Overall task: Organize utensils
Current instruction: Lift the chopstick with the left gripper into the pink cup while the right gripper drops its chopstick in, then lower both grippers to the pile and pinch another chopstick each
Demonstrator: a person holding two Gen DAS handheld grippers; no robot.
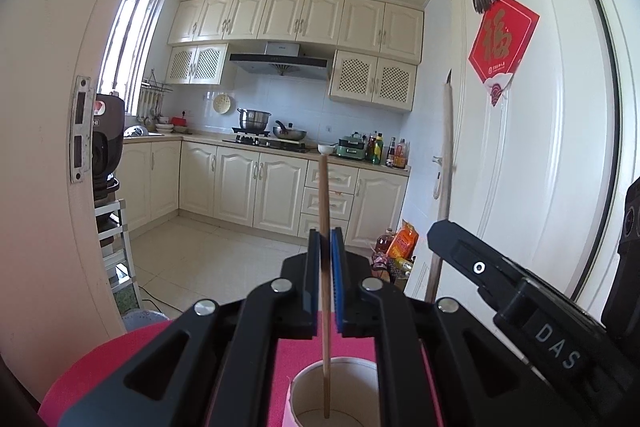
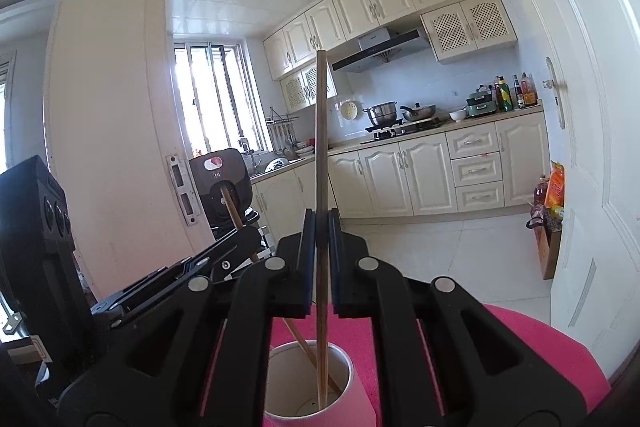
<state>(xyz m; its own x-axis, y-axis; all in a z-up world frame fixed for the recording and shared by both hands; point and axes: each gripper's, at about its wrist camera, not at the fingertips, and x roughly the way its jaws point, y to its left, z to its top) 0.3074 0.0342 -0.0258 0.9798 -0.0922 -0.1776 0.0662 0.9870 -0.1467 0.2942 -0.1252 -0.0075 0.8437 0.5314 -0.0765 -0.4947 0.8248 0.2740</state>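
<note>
Wooden chopstick (image 1: 325, 227) pinched in left gripper (image 1: 325, 247), tip at white cup (image 1: 334, 393) floor; second chopstick (image 2: 321, 187) clamped in right gripper (image 2: 321, 227), tip also inside cup on pink mat (image 2: 520, 347); both inserted, release remains.

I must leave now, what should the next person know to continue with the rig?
Left gripper: shut on one chopstick, lower end already inside the white cup.
Right gripper: shut on the second chopstick, its lower end in the same cup.
The cup stands on the pink table.
Done: both chopsticks brought into the cup.
Left: open both grippers, draw back.
</note>
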